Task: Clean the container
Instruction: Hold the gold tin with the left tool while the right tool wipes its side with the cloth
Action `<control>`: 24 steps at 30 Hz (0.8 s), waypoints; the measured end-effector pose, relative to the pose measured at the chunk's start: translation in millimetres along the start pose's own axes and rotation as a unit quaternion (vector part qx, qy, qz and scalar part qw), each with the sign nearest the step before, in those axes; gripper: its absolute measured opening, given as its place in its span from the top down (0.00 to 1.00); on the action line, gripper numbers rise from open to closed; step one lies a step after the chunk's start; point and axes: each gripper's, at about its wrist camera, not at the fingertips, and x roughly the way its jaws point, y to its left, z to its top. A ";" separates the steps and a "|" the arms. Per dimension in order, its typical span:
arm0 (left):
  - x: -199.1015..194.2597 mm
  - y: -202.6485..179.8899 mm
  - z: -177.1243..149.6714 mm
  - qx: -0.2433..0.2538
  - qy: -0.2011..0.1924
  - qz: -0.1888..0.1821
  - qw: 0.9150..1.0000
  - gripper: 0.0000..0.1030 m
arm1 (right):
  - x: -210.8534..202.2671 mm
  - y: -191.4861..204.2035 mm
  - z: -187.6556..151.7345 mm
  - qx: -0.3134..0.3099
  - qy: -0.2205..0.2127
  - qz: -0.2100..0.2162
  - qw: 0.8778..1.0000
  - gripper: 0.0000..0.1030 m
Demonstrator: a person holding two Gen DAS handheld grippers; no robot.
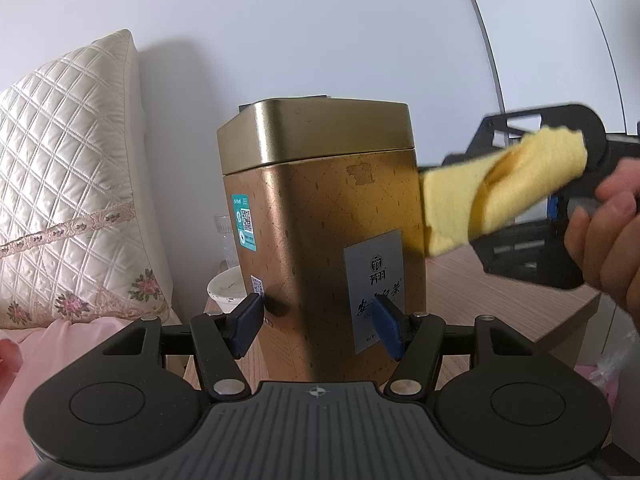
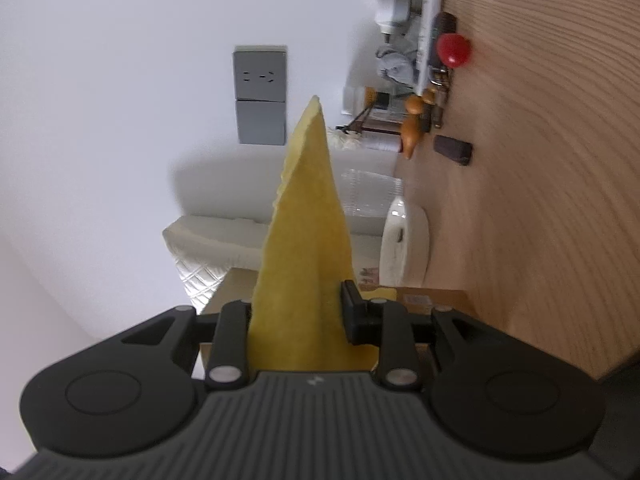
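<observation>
Tall gold-brown rectangular metal tea tin [image 1: 320,216] with lid on, standing upright on the light wood-grain counter [image 1: 516,292], long axis vertical. Left tool [image 1: 320,326] clamped low on the tin, blue pads [image 1: 248,326] pressed against two adjoining faces near the base; tin held steady directly ahead of that tool.

Right tool [image 2: 298,320] closed on a folded yellow cleaning cloth [image 1: 500,200]; the cloth seen jutting forward from between the fingers in the right wrist view. From the left wrist view, right tool [image 1: 532,196] approaching from the tin's right side, roughly level with the upper half of the body, turned on its side; cloth's free edge touching or just beside the tin's right-hand edge, exact contact not resolvable. Bare hand [image 1: 608,236] visible on the handle.

Judgement: wiping of the tin's right face in hand; stroke best run along the vertical axis, with the left tool's grip bracing against sideways push. Risk: tin tipping or twisting about the low grip if pressed high.

Surroundings: white ceramic bowl [image 1: 226,286] and clear ribbed glass [image 1: 225,236] behind the tin; quilted cream pillow [image 1: 68,184] with floral trim to the left; pink fabric [image 1: 60,356] below it; plain white wall [image 1: 280,20]; grey wall socket [image 2: 261,94]; small clutter of bottles and a red cap [image 2: 452,50] at the counter's far end.
</observation>
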 end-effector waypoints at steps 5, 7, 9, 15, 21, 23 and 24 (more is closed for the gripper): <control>-0.7 0.0 -0.4 -0.001 -0.001 0.000 1.000 0.37 | 2.4 24.1 3.0 -0.012 -0.001 0.041 0.999 0.71; -0.5 0.3 -0.4 -0.001 -0.001 0.001 1.000 0.37 | 2.4 32.1 3.1 -0.017 -0.003 0.055 0.998 0.71; -0.3 0.1 -0.5 -0.001 -0.002 0.001 1.000 0.37 | 2.2 30.9 2.4 -0.019 -0.005 0.055 0.998 0.71; 0.0 -0.5 -0.6 -0.002 -0.001 0.001 1.000 0.37 | -3.7 3.5 -2.3 0.003 -0.007 0.011 1.000 0.71; -0.2 9.0 2.1 -0.006 -0.003 -0.003 1.000 0.37 | -2.5 13.8 -2.5 -0.001 -0.008 0.024 1.000 0.71; 0.5 9.8 2.8 -0.006 -0.001 -0.003 1.000 0.37 | -2.3 24.6 -2.5 -0.011 -0.009 0.041 0.999 0.71; 1.3 10.1 2.9 -0.007 0.001 -0.003 1.000 0.37 | -2.7 28.8 -2.8 -0.016 -0.009 0.045 0.999 0.71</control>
